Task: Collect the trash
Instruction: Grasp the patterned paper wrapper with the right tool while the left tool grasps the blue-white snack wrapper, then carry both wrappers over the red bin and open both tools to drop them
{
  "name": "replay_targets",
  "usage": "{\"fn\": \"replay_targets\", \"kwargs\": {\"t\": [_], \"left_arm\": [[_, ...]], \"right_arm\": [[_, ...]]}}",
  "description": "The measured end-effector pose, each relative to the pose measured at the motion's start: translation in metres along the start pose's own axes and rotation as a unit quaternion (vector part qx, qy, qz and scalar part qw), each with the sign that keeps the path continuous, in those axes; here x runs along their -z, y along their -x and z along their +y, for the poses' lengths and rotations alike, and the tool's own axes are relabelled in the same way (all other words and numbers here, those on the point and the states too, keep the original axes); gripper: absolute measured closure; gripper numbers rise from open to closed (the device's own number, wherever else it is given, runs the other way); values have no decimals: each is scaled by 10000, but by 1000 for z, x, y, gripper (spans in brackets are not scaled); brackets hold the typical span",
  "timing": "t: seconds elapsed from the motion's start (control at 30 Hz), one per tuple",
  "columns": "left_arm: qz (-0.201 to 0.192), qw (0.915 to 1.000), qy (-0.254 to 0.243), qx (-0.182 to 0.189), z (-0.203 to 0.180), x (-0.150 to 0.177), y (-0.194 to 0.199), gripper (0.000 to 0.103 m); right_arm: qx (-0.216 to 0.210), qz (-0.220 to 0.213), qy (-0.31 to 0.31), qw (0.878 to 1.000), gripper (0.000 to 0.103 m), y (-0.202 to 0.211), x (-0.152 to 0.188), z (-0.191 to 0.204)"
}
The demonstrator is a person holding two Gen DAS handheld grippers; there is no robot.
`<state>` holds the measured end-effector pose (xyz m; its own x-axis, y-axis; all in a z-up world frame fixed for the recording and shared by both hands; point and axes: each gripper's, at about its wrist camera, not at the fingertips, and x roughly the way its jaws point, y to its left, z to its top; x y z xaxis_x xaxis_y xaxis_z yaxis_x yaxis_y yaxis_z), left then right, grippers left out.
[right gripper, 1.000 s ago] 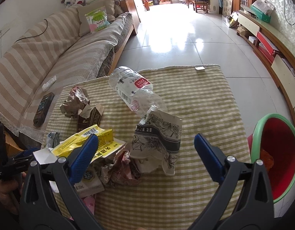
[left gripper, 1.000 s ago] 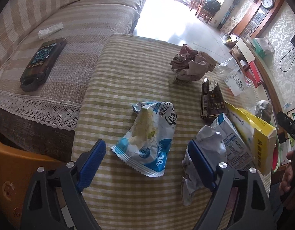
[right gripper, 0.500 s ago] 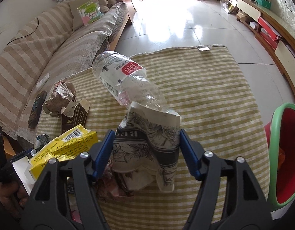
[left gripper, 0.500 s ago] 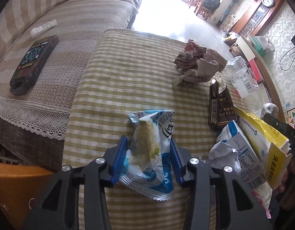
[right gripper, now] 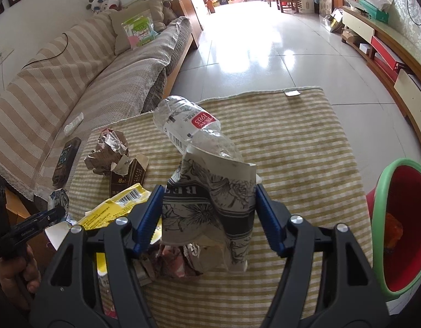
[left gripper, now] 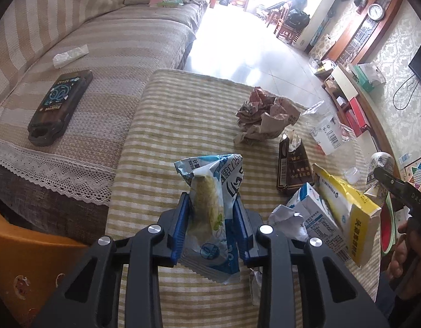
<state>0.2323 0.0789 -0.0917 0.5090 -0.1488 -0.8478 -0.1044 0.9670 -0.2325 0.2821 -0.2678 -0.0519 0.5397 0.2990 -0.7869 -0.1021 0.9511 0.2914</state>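
Trash is spread over the striped cloth of the bench (left gripper: 183,114), and two pieces of it are in the grip right now. The left tongs (left gripper: 210,227) have just been closing and are now clamped on the blue-and-white snack wrapper (left gripper: 210,191), which stands up between the blue pads at the near edge. The right tongs (right gripper: 209,213) have also just been closing and press both sides of the black-and-white paper cup (right gripper: 210,205), crumpled between them; the clear plastic bottle (right gripper: 191,131) lies just beyond it, and I can't tell whether it touches the cup. Off to the right stands the red bin with a green rim (right gripper: 379,191), with something orange already at its bottom, so I'd judge the job only just begun. Left on the bench are the brown crumpled paper (left gripper: 265,117) at the far side, the dark brown carton (left gripper: 292,166), the yellow box (left gripper: 352,213), the blue-and-white carton (left gripper: 317,216) and some crushed white paper near the tongs. Neither held piece has reached the bin yet; both need carrying over to the right and dropping, then the rest follows.
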Motion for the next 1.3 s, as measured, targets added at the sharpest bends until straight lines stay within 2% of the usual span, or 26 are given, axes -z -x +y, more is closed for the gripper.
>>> {"fn": "replay_targets", "kwargs": {"t": [0.3, 0.73, 1.03, 1.3], "left_arm": [[-517, 9984, -102, 186, -30, -5, 57, 74], [-842, 9895, -860, 805, -142, -6, 103, 74], [-707, 9792, -1494, 1175, -240, 0, 95, 74], [-398, 9688, -2014, 1390, -324, 14, 60, 74]], "right_arm": [[-106, -467, 72, 9988, 38, 55, -10, 1], [20, -991, -202, 9949, 38, 139, -7, -41], [367, -1182, -671, 9900, 38, 181, 10, -118], [699, -1267, -1170, 9825, 38, 204, 28, -192]]}}
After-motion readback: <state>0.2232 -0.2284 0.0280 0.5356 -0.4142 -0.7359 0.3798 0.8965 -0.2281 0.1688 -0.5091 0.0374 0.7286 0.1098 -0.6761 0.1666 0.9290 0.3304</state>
